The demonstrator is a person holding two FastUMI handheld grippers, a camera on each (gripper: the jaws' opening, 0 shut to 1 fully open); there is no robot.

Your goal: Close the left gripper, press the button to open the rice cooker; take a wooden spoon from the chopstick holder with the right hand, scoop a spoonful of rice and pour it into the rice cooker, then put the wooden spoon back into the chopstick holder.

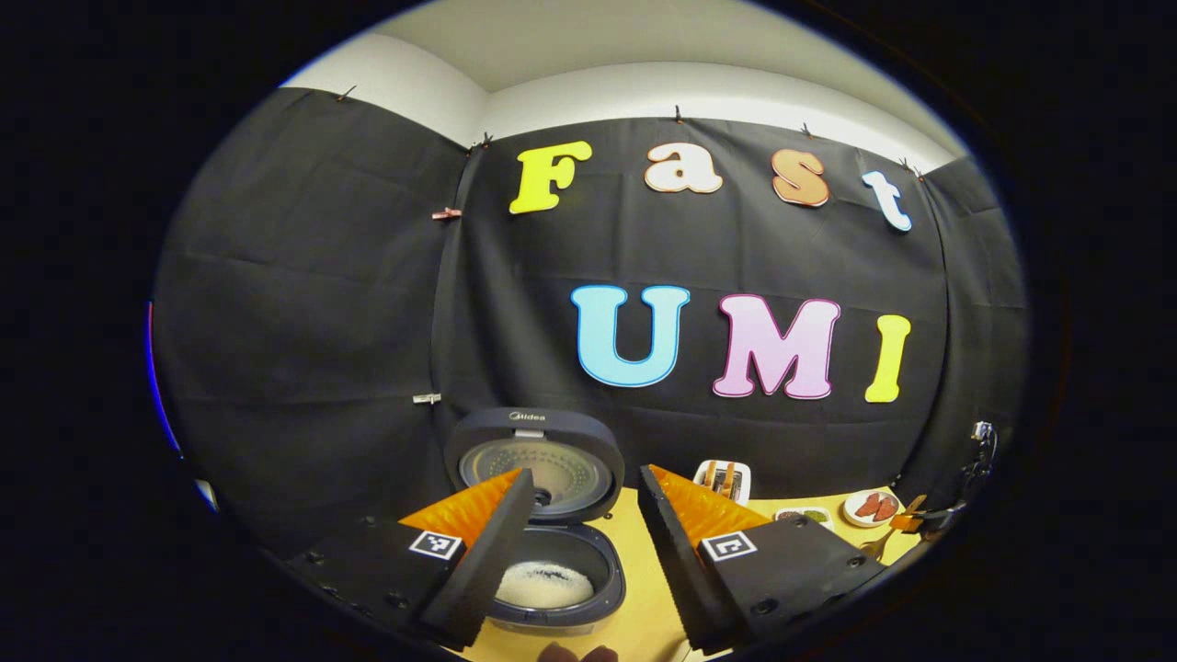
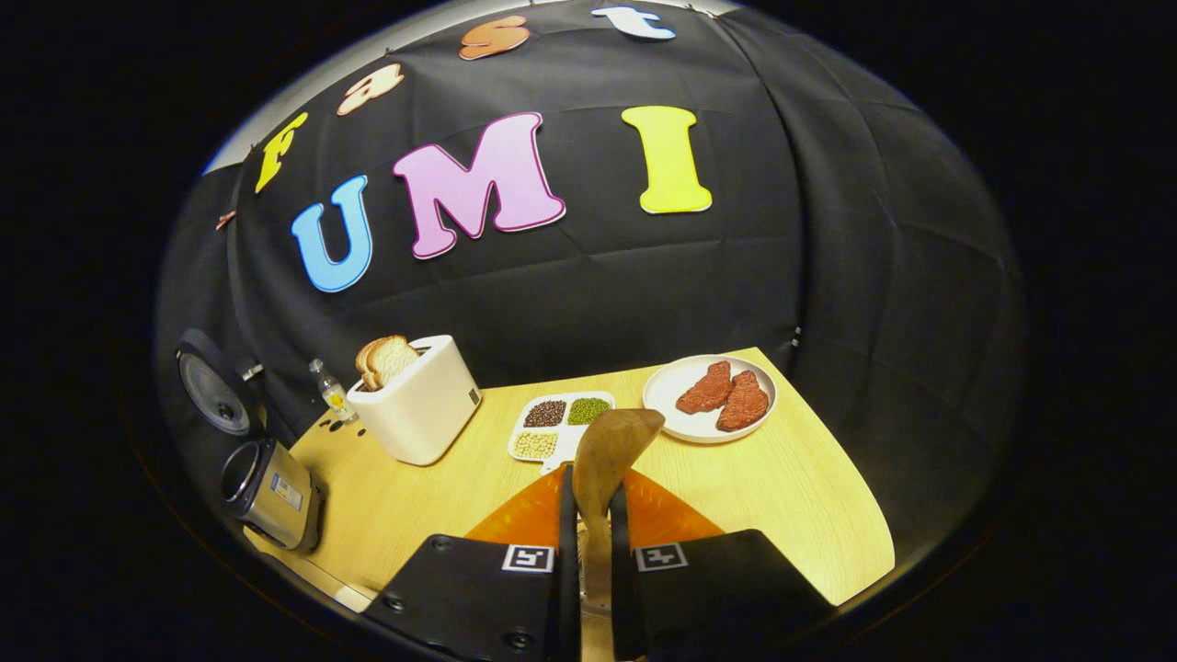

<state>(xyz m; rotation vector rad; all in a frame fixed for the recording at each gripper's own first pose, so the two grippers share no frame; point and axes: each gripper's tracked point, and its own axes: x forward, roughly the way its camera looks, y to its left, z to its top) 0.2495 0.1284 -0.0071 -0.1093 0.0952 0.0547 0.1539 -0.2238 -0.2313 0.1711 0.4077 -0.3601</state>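
Observation:
In the left gripper view the dark rice cooker [image 1: 588, 602] stands open, its lid [image 1: 538, 432] tipped up and white rice [image 1: 544, 584] in the pot. My left gripper [image 1: 587, 478] hangs open just in front of it, one finger over the pot's left rim. In the right gripper view my right gripper [image 2: 593, 501] is shut on the handle of a wooden spoon [image 2: 614, 446], whose bowl points away, above the table near a divided dish [image 2: 561, 428]. The open rice cooker [image 2: 271, 492] sits far to the left there.
On the wooden table [image 2: 782, 496] stand a white toaster [image 2: 418, 405] with bread, a small bottle [image 2: 329, 386], the divided dish of beans and a plate of meat [image 2: 710, 400]. The table's edge runs close on the right. Fingertips of a hand [image 1: 579, 653] show low down.

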